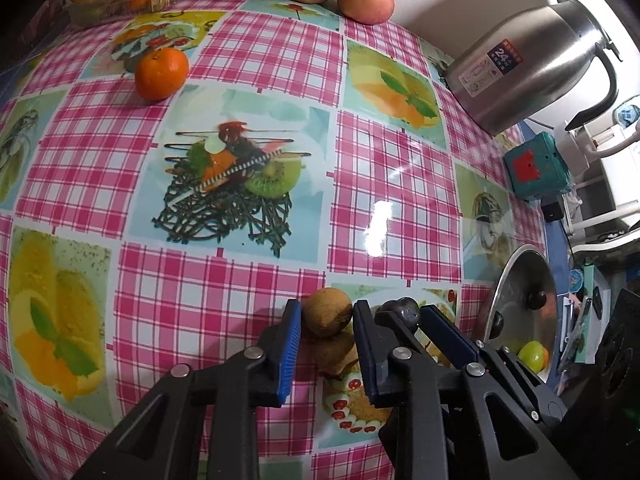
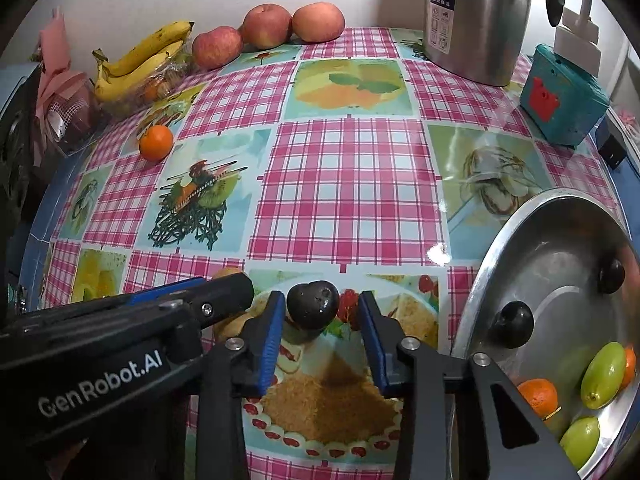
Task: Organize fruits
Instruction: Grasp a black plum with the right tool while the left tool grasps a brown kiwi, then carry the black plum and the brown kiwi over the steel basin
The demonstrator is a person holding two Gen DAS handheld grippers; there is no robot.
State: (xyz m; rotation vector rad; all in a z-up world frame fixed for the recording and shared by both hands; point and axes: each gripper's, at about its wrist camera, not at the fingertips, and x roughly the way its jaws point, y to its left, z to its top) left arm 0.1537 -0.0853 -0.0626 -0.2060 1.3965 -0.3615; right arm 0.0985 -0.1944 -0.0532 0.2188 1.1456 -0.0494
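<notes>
I am reading this as partly done. The metal bowl (image 2: 500,248) is already holding two dark fruits, two green ones and an orange piece or two. Left to sort, as far as I can judge: a brown fruit (image 1: 326,312) and a dark plum (image 2: 313,305), both lying just beside the bowl's rim on the tablecloth (image 2: 348,184); a tangerine (image 2: 156,142) sitting well away from the bowl; and, farther still from it by the wall, three apples (image 2: 267,26) and the bananas (image 2: 140,58). A steel flask (image 2: 476,20) is standing beyond the bowl.

I am holding both tools low over the cloth, side by side next to the bowl, pointing away from me. My left gripper (image 1: 326,330) is sitting with its jaws partly spread on either side of the brown fruit; I cannot tell whether the pads are touching it. My right gripper (image 2: 322,322) is nearer the bowl, its jaws set wider than the plum, with a clear gap on the right side, so nothing is gripped there yet.
</notes>
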